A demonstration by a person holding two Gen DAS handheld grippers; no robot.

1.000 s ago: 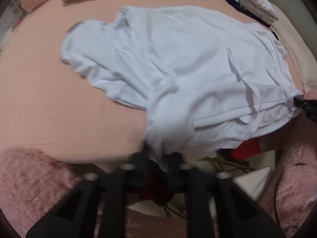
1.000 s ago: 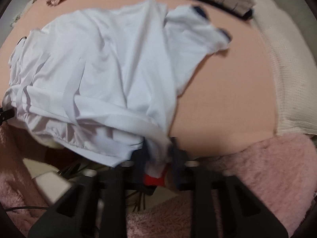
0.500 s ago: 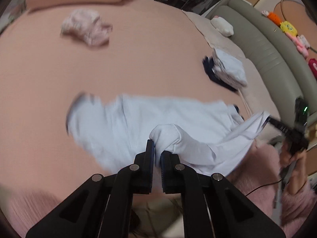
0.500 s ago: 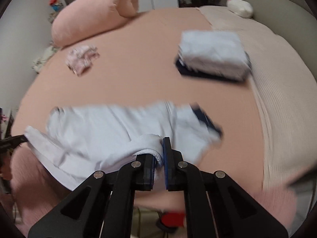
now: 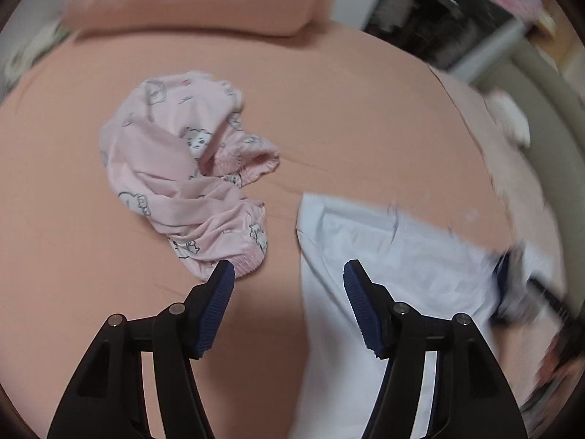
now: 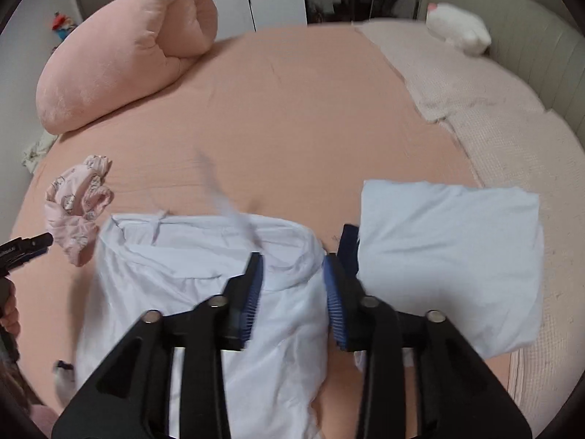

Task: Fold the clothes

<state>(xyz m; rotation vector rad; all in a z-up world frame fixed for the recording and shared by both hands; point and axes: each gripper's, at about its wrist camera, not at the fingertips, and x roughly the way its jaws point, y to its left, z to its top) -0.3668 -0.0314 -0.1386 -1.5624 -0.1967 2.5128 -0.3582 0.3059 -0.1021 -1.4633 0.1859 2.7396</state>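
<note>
The left gripper (image 5: 289,270) has its jaws opening, with only bare peach bedsheet (image 5: 347,102) between them. The right gripper (image 6: 292,263) is opening too, over the white shirt's (image 6: 204,274) collar, pads off the cloth. The shirt lies folded on the sheet, between crumpled pink pyjamas (image 6: 78,206) and a folded white stack (image 6: 449,259).
</note>
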